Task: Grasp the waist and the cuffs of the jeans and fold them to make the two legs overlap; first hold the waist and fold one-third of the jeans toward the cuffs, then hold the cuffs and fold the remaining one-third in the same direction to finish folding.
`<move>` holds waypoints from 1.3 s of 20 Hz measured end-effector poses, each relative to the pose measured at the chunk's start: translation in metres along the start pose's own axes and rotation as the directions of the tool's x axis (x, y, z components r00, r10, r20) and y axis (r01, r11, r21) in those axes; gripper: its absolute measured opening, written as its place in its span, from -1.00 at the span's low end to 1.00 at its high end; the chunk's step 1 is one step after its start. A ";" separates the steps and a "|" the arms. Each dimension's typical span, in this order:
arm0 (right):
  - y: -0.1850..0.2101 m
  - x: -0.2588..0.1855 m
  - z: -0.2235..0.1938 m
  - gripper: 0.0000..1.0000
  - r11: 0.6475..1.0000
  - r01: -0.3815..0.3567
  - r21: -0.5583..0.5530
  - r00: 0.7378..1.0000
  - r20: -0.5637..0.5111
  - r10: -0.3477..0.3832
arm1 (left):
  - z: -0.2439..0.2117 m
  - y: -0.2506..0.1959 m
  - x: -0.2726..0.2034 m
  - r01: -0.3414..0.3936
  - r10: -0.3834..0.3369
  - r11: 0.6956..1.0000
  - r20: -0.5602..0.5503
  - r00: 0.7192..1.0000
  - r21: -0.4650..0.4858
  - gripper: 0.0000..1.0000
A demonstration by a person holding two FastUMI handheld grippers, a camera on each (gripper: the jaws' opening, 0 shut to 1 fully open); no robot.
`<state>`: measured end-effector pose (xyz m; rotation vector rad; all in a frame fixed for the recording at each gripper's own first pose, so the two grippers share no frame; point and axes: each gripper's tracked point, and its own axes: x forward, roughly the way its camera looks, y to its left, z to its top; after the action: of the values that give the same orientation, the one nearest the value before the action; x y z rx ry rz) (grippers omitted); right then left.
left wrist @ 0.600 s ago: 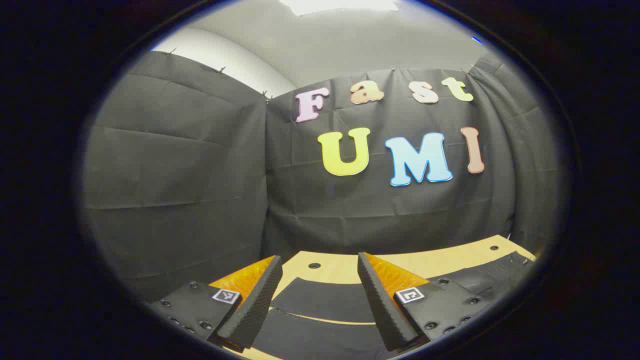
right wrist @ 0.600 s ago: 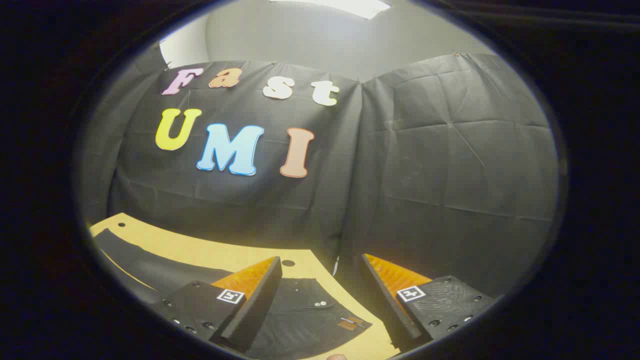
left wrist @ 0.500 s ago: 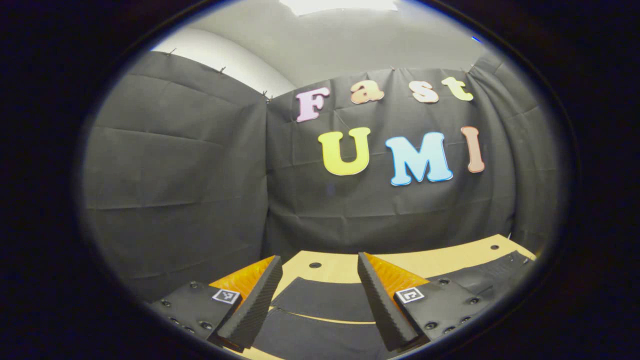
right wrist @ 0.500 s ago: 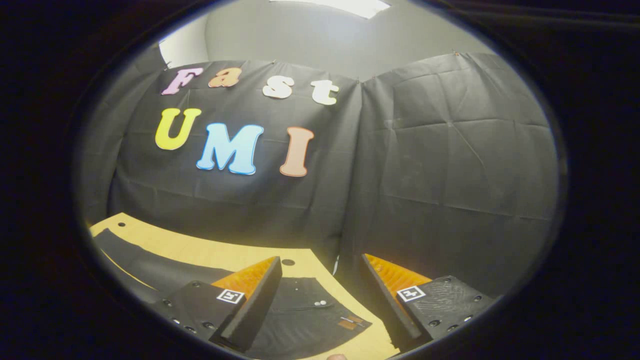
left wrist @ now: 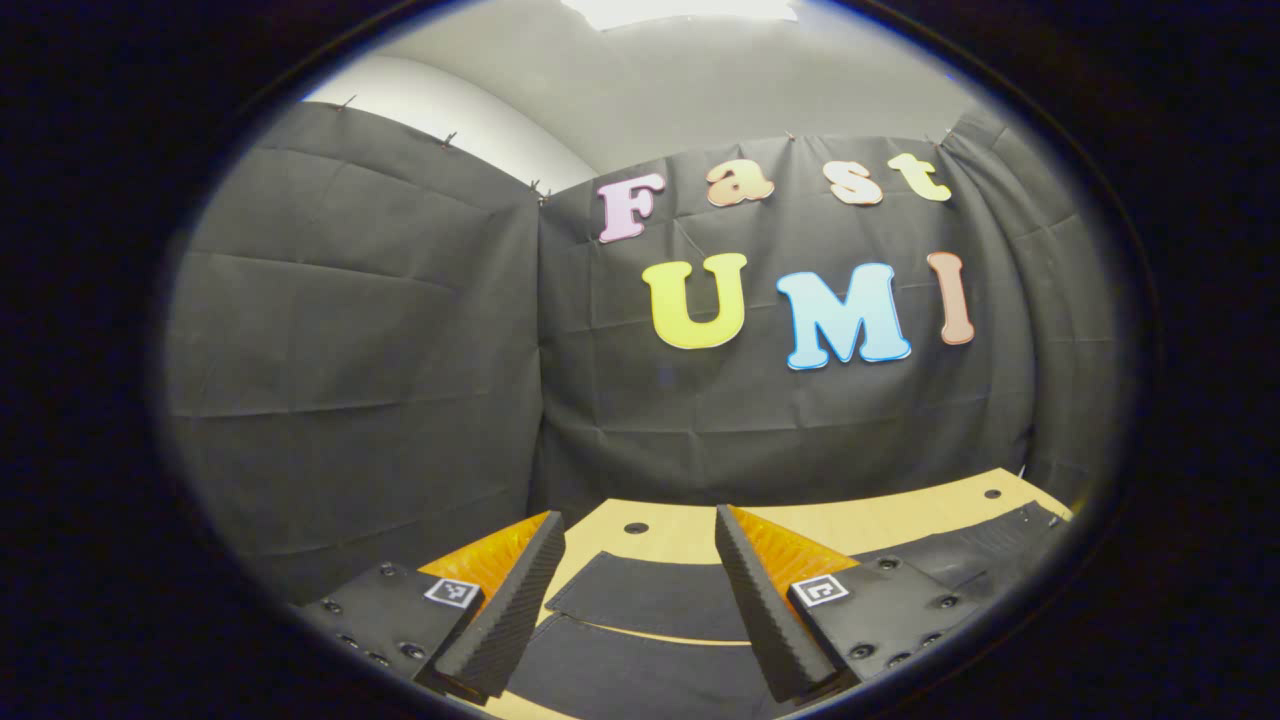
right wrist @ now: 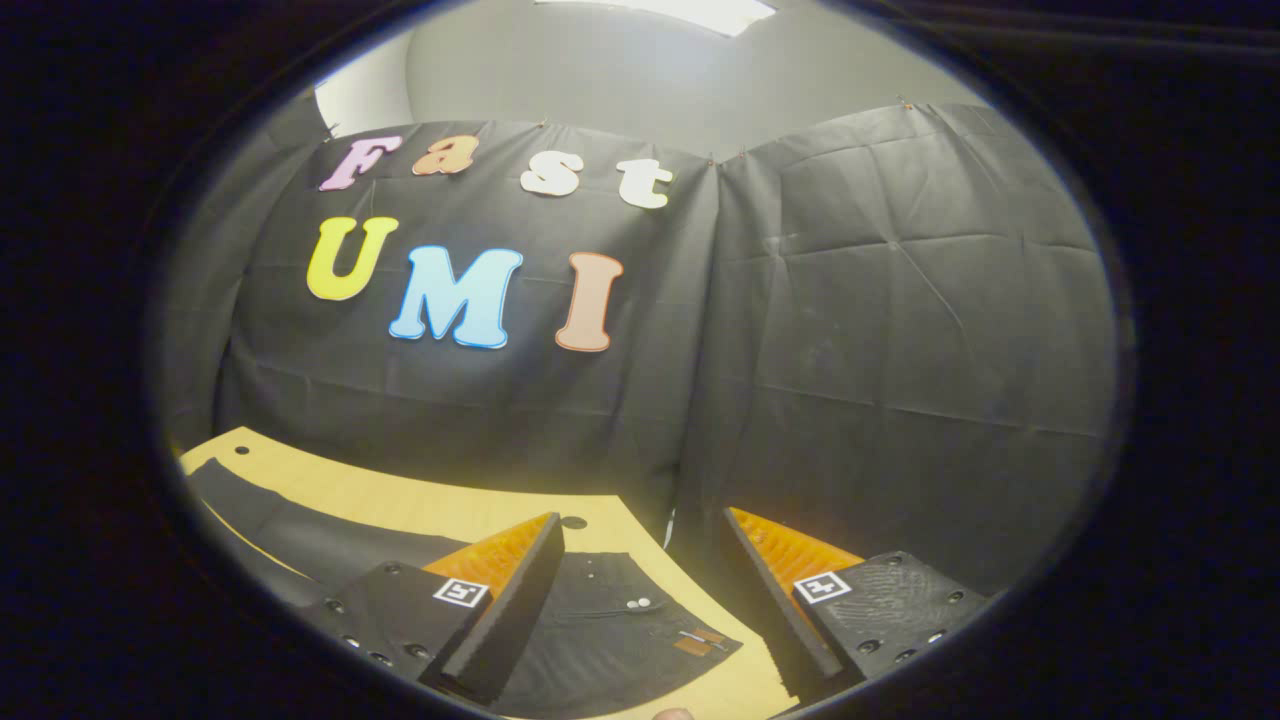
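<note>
Black jeans (left wrist: pixel 650 610) lie flat on the light wooden table (left wrist: pixel 690 530). In the left gripper view the two leg ends with their cuffs spread below my left gripper (left wrist: pixel 640 610), which hovers over them with its jaws wide apart and nothing between them. The right gripper view has the waist end (right wrist: pixel 610 630), with metal buttons and a small brown patch, under my right gripper (right wrist: pixel 640 610). That gripper is open too and holds nothing. One leg (right wrist: pixel 290 530) runs off to the left of that view.
Black cloth walls close the booth behind and beside the table. The table top has small round holes (left wrist: pixel 636 527) near its far edge (right wrist: pixel 573 522). The table's right corner sits just past the waist in the right gripper view.
Both views have shifted very slightly; the grippers stay open above the jeans and the jeans have not moved.
</note>
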<state>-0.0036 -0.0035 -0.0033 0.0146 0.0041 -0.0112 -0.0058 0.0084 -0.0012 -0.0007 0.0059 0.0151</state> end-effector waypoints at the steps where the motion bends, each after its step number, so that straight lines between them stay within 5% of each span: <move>1: 0.000 0.000 -0.001 0.89 1.000 0.001 0.001 1.000 0.000 -0.001 | 0.001 0.000 0.000 0.001 -0.001 1.000 0.001 1.000 0.000 0.94; 11: 0.001 -0.002 -0.007 0.88 1.000 -0.004 0.010 1.000 -0.015 0.004 | -0.005 0.002 0.001 0.009 -0.009 1.000 -0.014 1.000 -0.028 0.89; 18: 0.001 -0.002 -0.047 0.89 0.998 -0.019 0.057 0.987 -0.159 0.028 | -0.068 0.019 0.001 -0.018 -0.026 0.977 -0.205 0.978 -0.210 0.94; 20: 0.000 -0.002 -0.062 0.90 0.997 -0.024 0.074 0.975 -0.220 0.040 | -0.101 0.034 0.002 -0.080 -0.025 0.944 -0.308 0.951 -0.321 0.94; 22: -0.001 -0.003 -0.076 0.89 0.995 -0.023 0.101 0.959 -0.278 0.051 | -0.131 0.052 0.000 -0.170 -0.026 0.879 -0.402 0.915 -0.446 0.94; 26: 0.000 -0.006 -0.099 0.90 0.984 -0.006 0.175 0.926 -0.370 0.071 | -0.185 0.085 0.001 -0.357 -0.045 0.663 -0.511 0.858 -0.658 0.95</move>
<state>-0.0099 -0.0016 -0.1017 0.1898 0.3872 0.0311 -0.0075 0.0931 -0.1863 -0.8406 0.5226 0.2018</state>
